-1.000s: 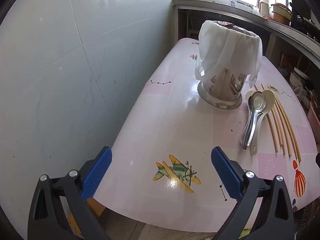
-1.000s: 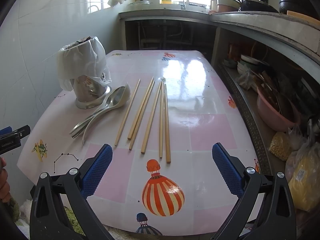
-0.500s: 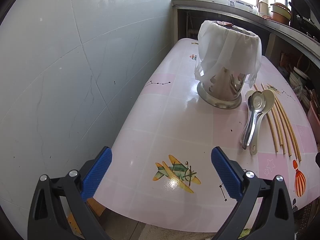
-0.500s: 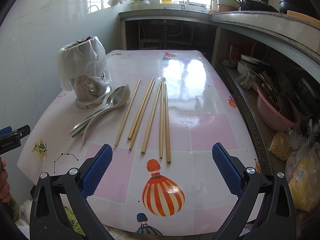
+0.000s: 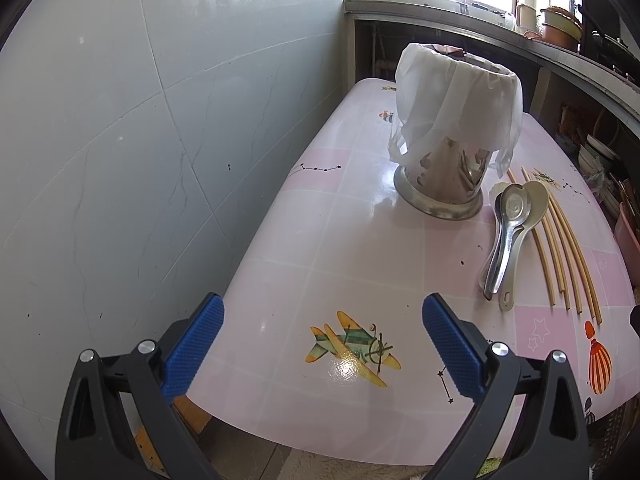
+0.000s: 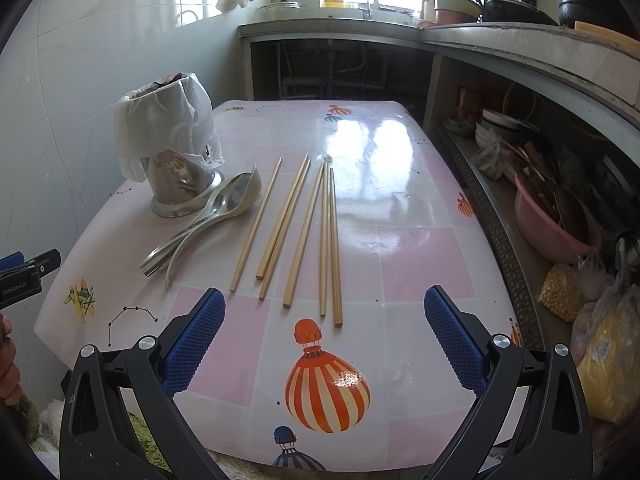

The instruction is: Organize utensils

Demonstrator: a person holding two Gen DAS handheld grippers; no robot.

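Note:
A steel utensil holder [image 6: 180, 184] draped with a white plastic bag stands at the table's left; it also shows in the left wrist view [image 5: 444, 184]. Stacked spoons [image 6: 208, 216] lie beside it, also seen in the left wrist view [image 5: 508, 236]. Several wooden chopsticks [image 6: 304, 232] lie side by side mid-table, at the right in the left wrist view [image 5: 564, 252]. My right gripper [image 6: 324, 340] is open and empty over the table's near edge, short of the chopsticks. My left gripper [image 5: 322, 344] is open and empty over the near left corner.
The pink patterned table [image 6: 400, 208] abuts a tiled wall [image 5: 140, 140] on the left. A concrete counter [image 6: 520, 52] with shelves of bowls, a pink basin [image 6: 552, 224] and bags runs along the right. A sink counter stands behind.

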